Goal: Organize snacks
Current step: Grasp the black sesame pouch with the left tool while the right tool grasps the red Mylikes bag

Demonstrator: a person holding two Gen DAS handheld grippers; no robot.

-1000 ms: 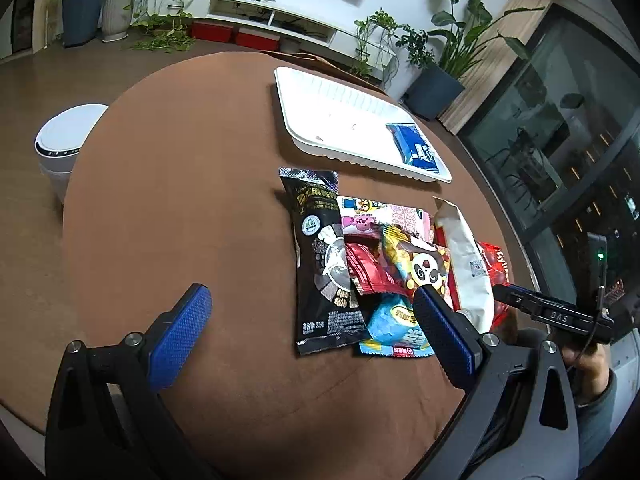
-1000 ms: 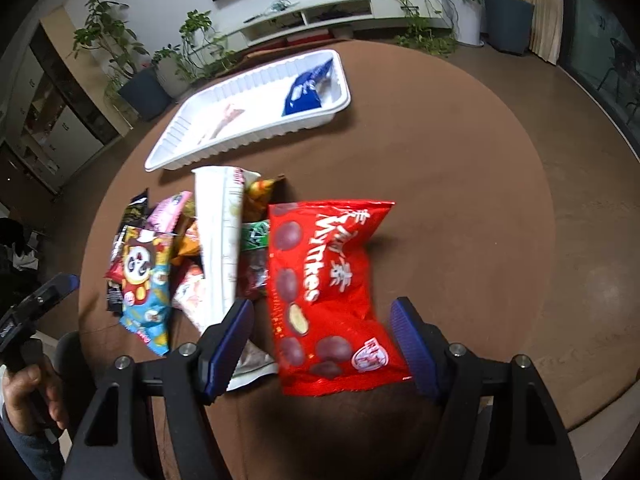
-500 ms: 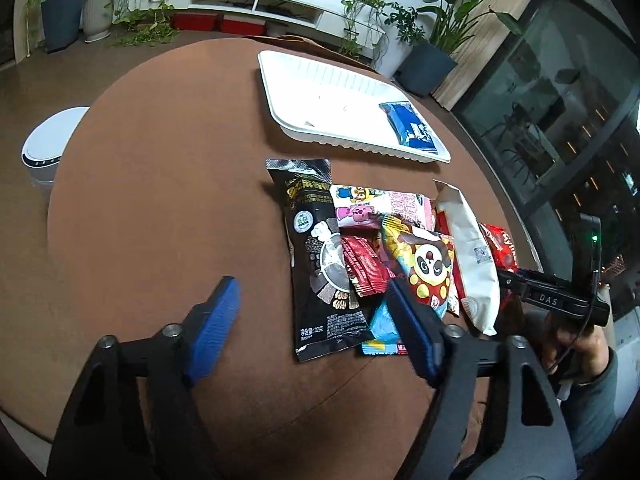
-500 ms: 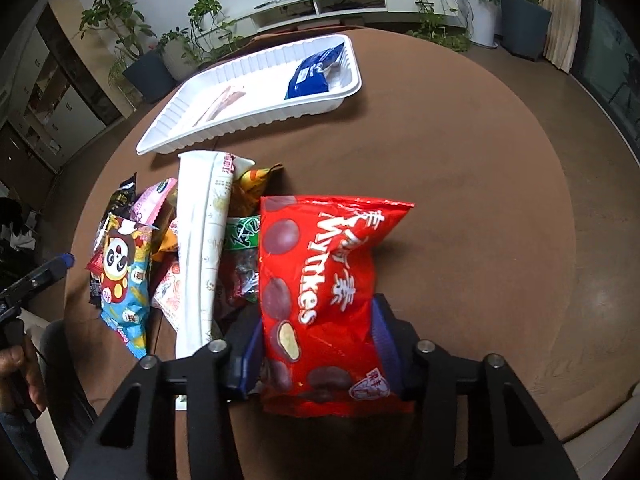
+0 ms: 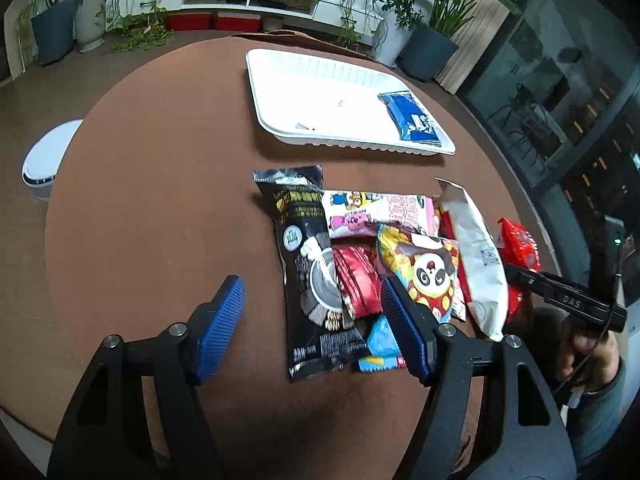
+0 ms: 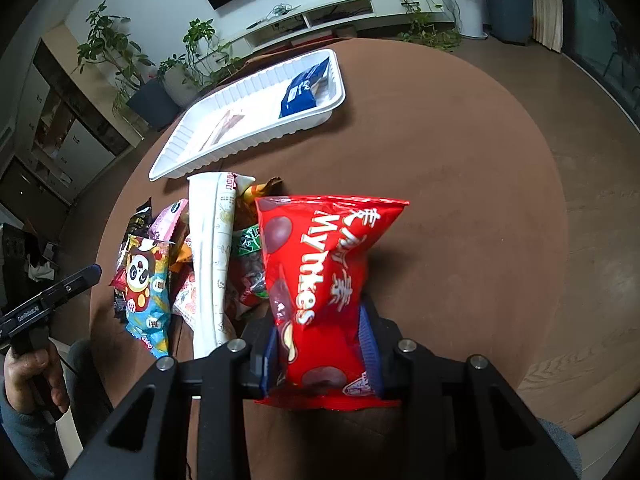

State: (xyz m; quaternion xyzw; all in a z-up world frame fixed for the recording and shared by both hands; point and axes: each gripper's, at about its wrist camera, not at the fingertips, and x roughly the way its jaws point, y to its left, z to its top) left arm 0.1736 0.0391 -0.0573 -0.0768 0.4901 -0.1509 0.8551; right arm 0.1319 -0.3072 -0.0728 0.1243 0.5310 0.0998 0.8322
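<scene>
My right gripper [image 6: 322, 354] has just been closing, and its blue pads now pinch the lower end of the red Mylikes bag [image 6: 320, 276], hiding the bag's bottom corners. Under the white pouch [image 6: 212, 256] several packets are only partly visible. My left gripper [image 5: 312, 326] has narrowed, jaws apart over bare table [image 5: 160, 200], the black packet [image 5: 312, 264] just beside. The white tray [image 5: 320, 80] holds a blue packet [image 5: 412, 118]. Potted plants [image 5: 432, 20] line the wall.

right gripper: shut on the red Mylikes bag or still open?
Shut on it. The right gripper has just been closing, and both blue pads press into the red Mylikes bag, pinching its lower end.
</scene>
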